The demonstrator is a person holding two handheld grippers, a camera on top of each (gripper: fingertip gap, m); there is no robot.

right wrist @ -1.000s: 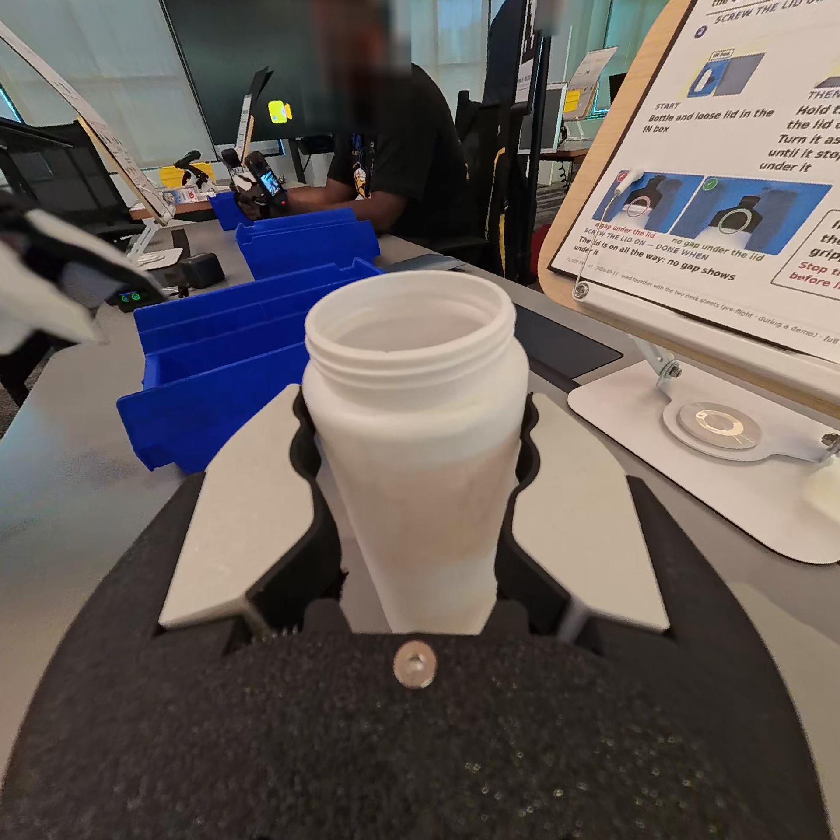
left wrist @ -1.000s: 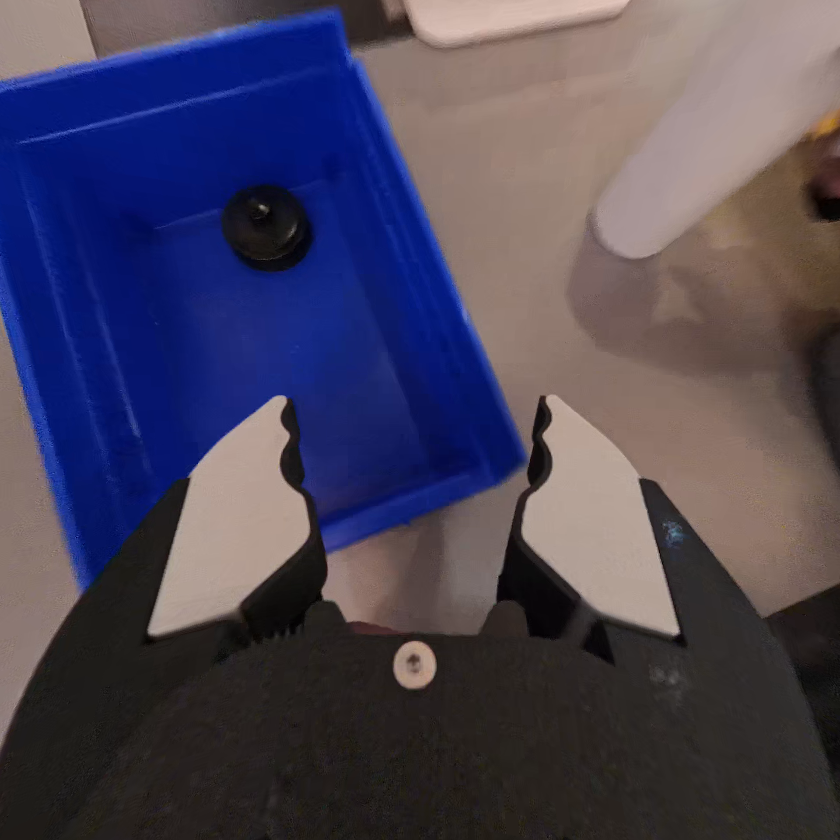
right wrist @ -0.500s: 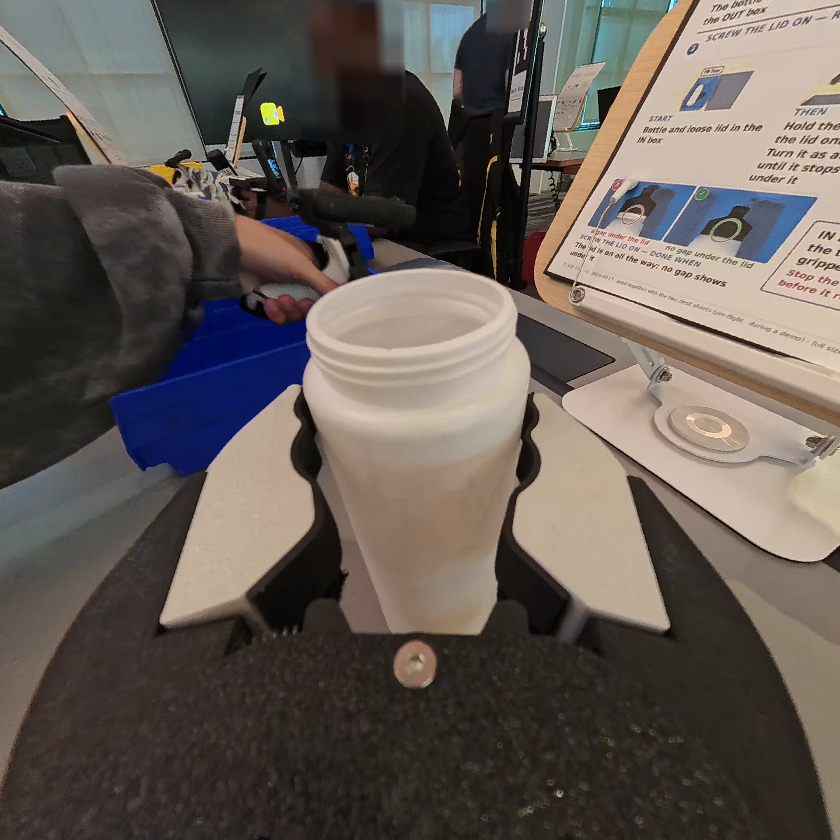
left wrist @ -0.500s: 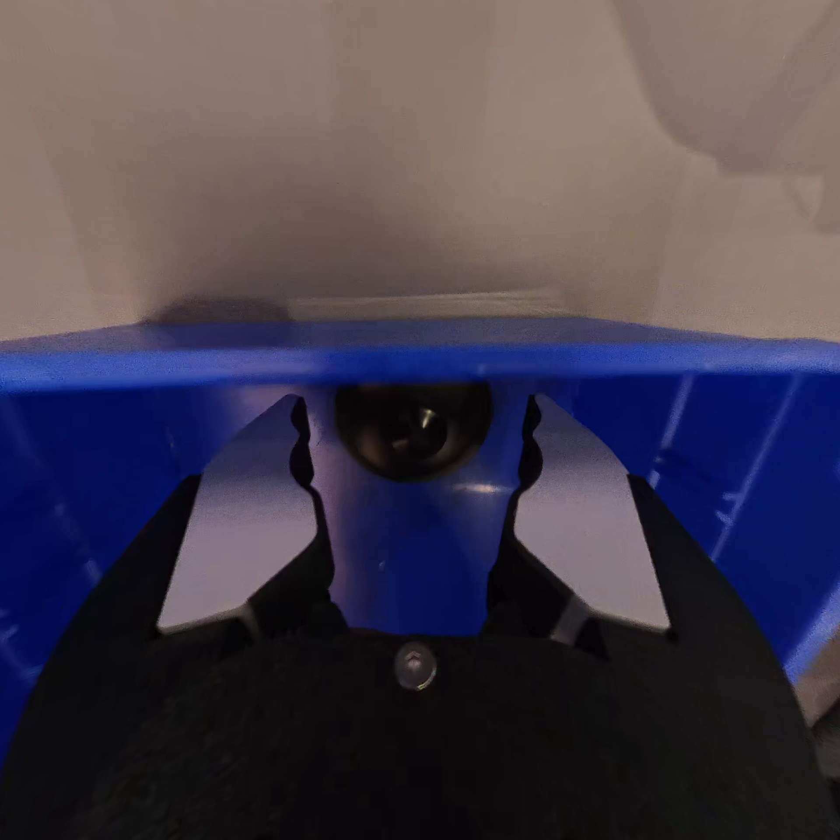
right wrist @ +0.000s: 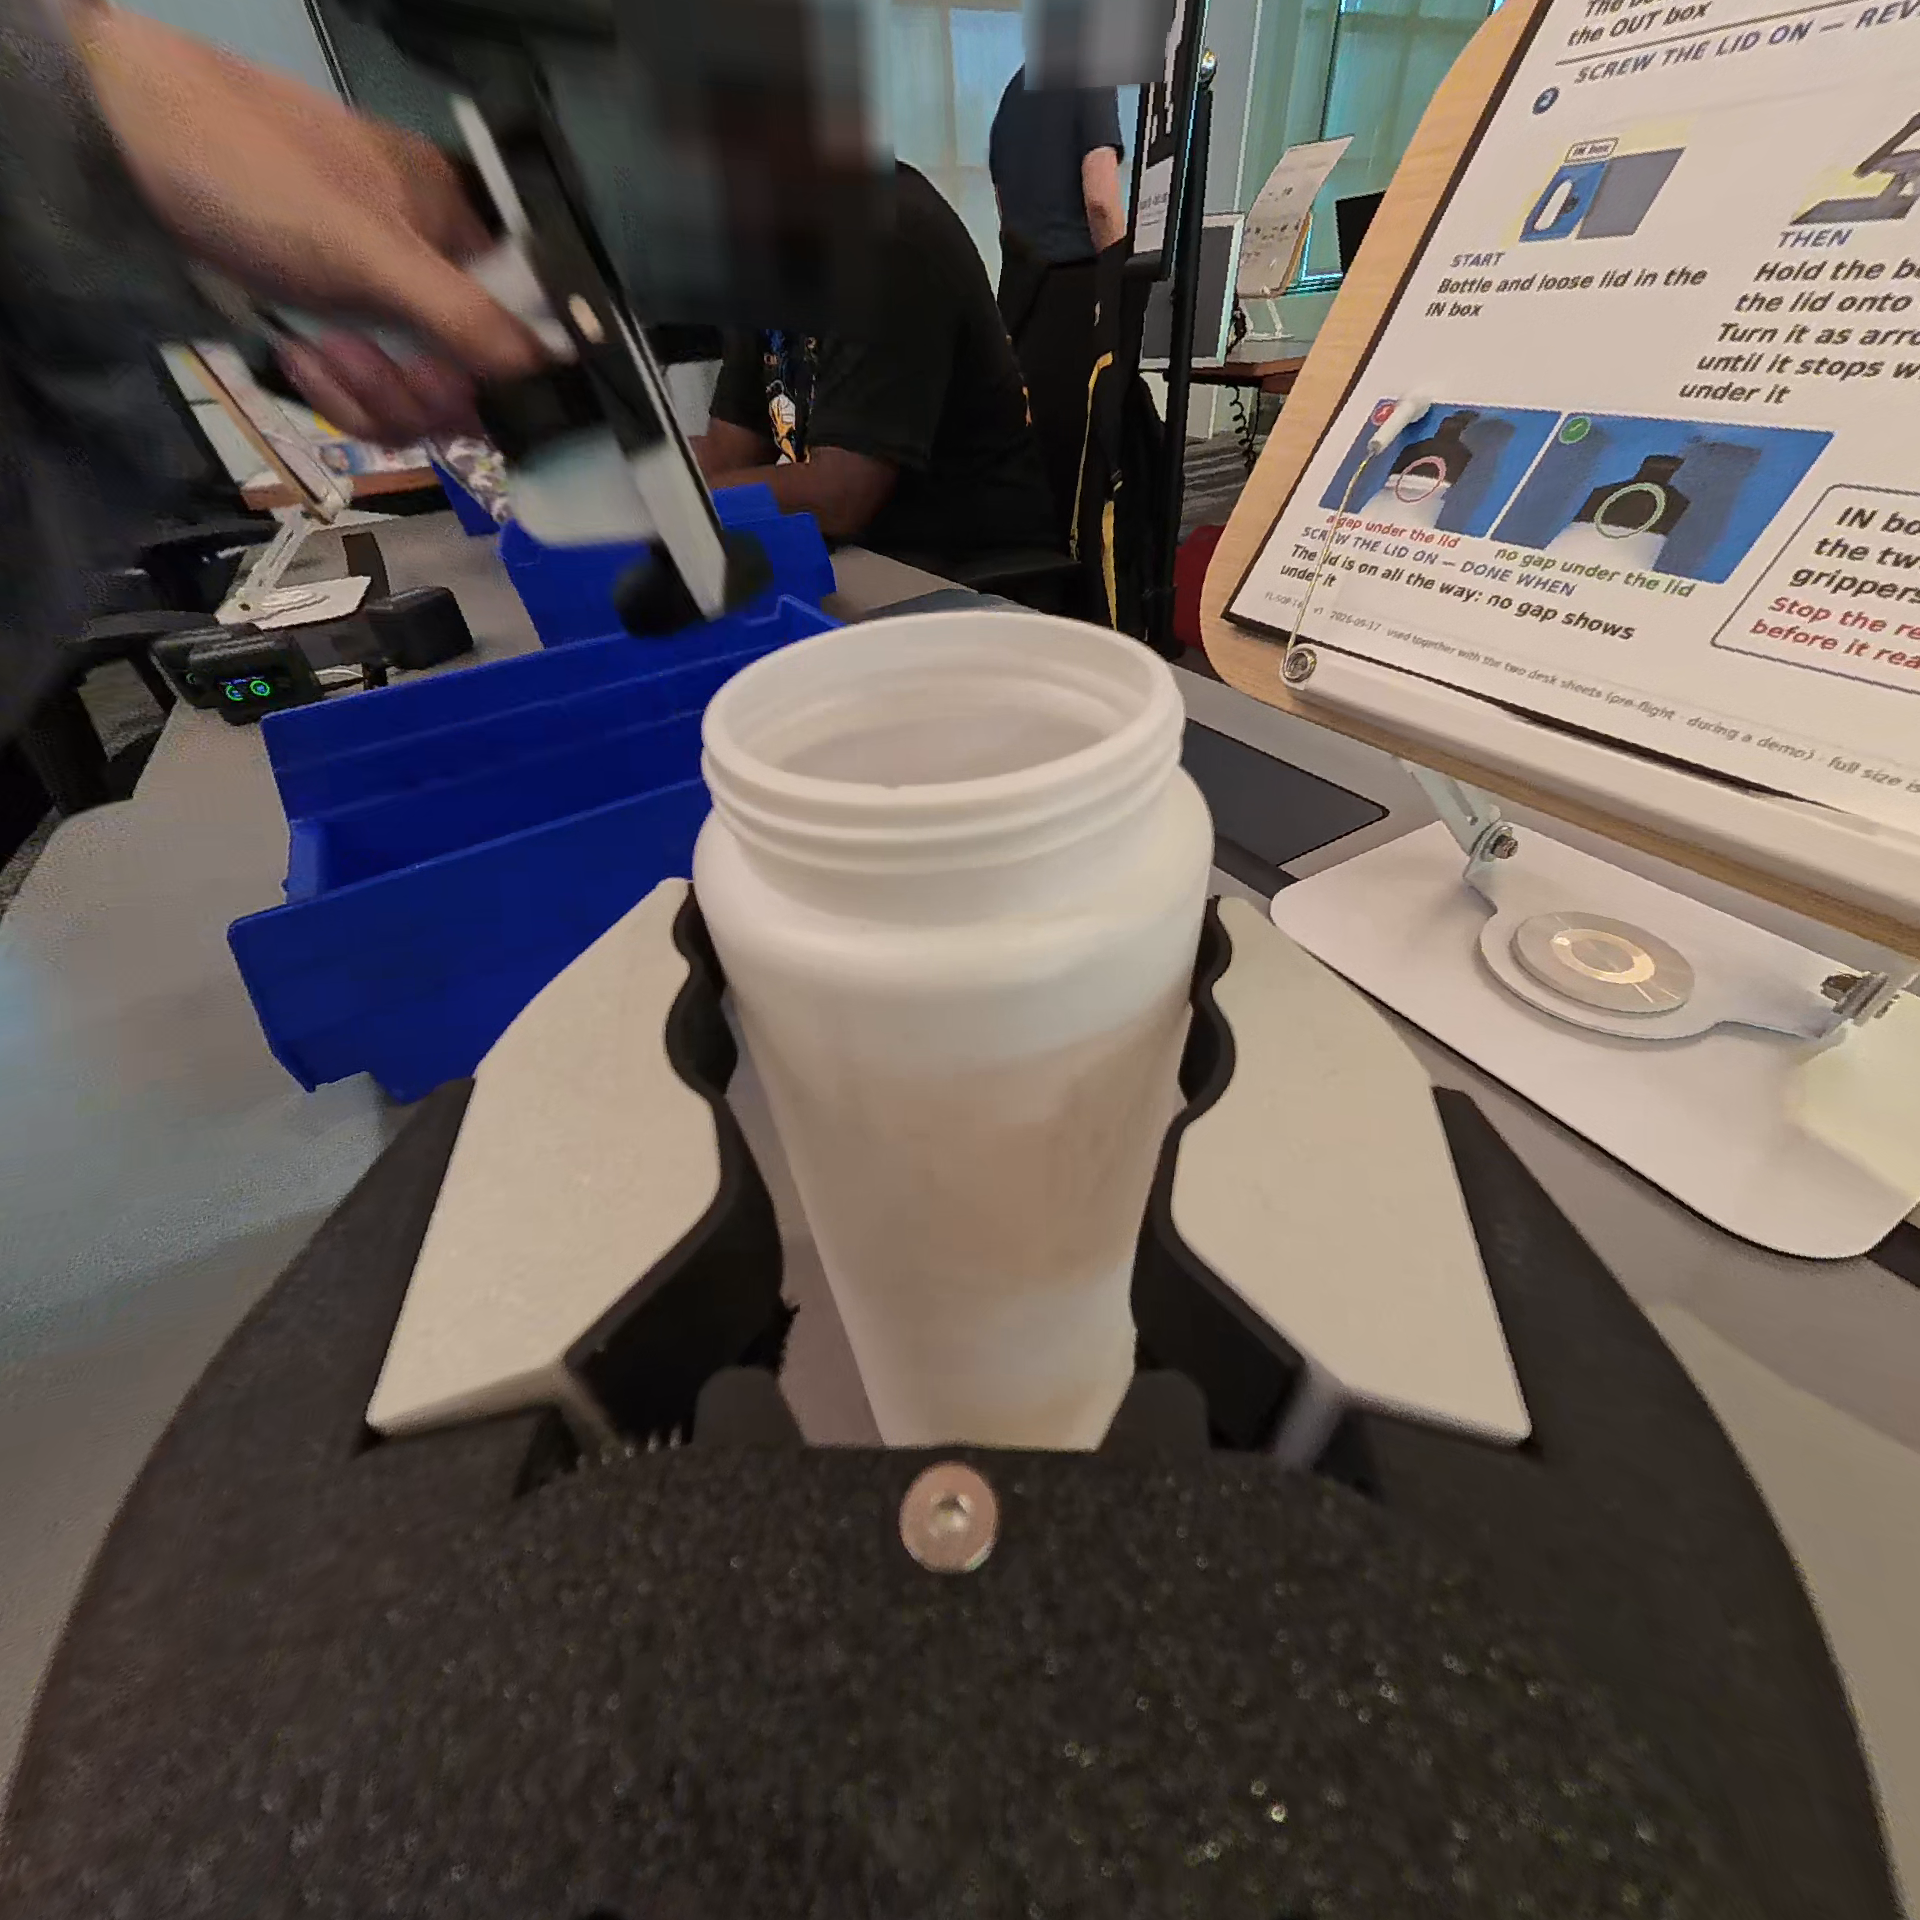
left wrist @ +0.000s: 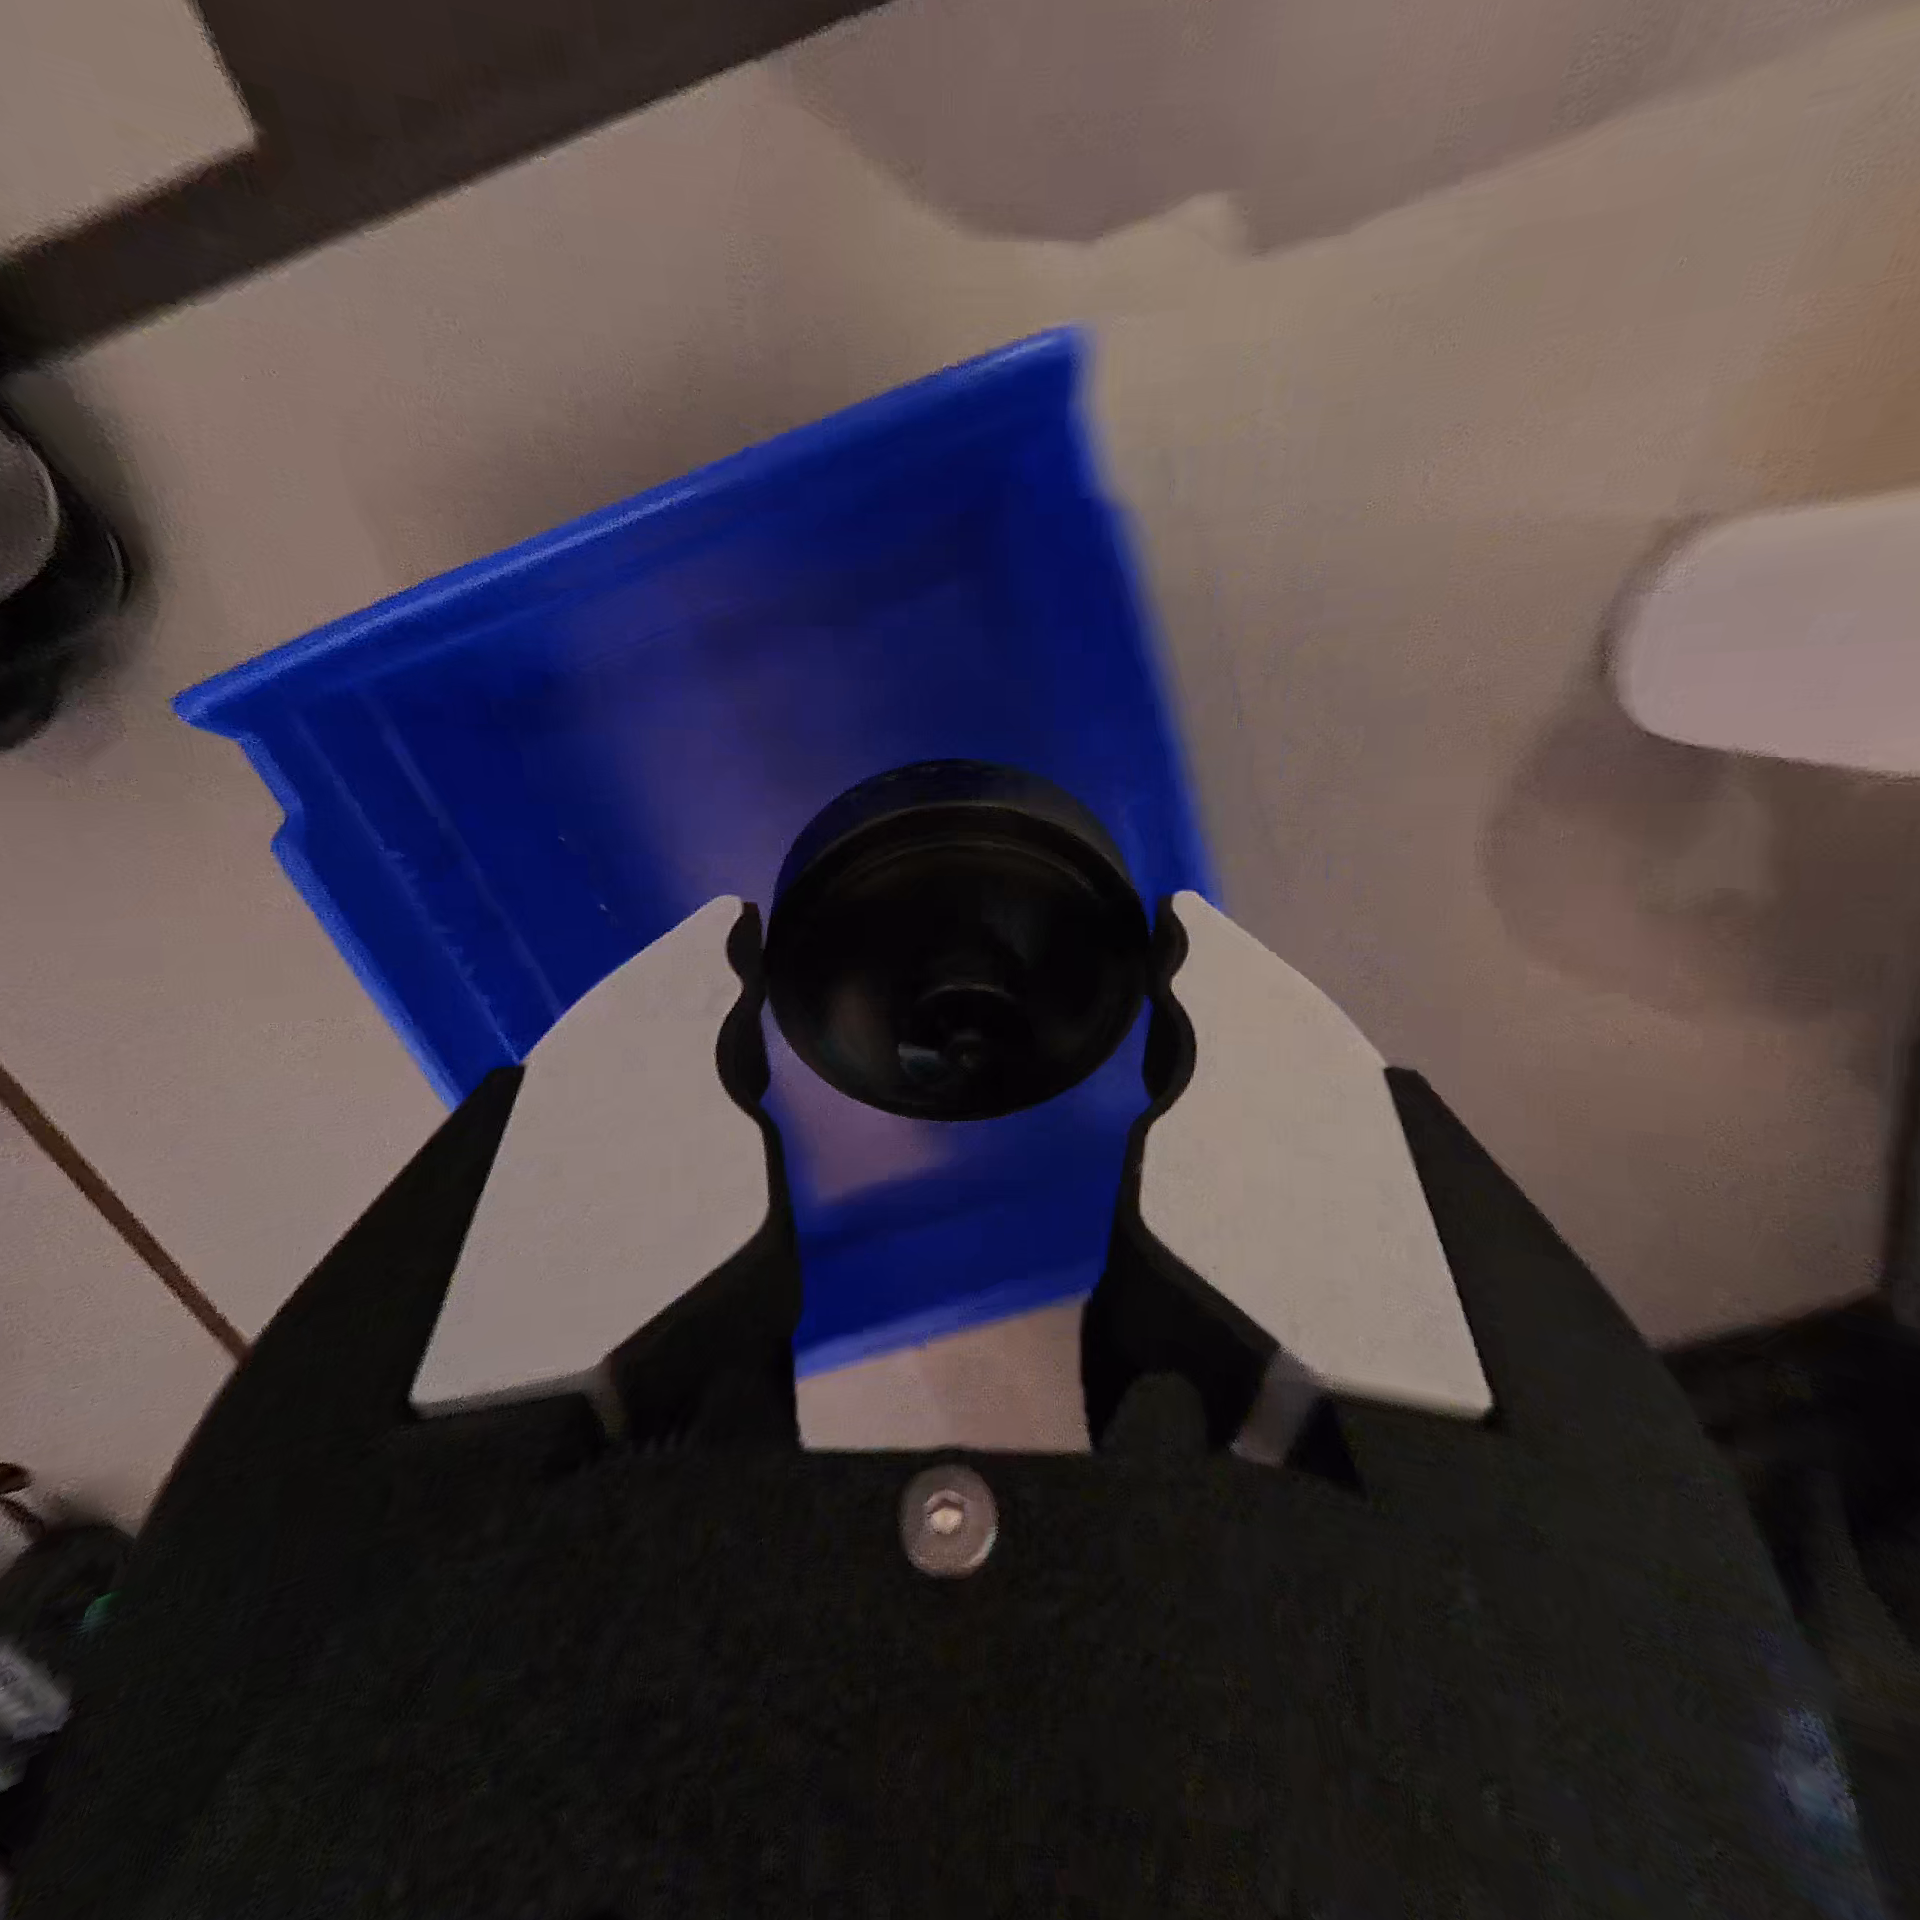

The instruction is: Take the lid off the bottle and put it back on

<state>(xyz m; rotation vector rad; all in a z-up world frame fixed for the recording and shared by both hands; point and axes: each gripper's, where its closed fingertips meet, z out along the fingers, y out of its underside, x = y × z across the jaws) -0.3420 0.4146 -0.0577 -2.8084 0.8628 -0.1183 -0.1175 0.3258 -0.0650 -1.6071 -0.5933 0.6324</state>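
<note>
White bottle (right wrist: 956,935) upright, mouth up

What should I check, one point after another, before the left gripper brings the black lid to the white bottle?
1. Lid held between the left gripper's fingers: ok, both fingertips press its sides.
2. Lid lifted out of the blue bin: ok, the bin shows below it.
3. Bottle clamped upright in the right gripper: ok.
4. Bottle mouth open and unobstructed: ok, the threaded rim is bare.
5. Lid's open side facing the bottle mouth: cannot tell, the pictures are blurred.
6. Path between lid and bottle clear: ok, only the bin rim lies lower in between.
</note>
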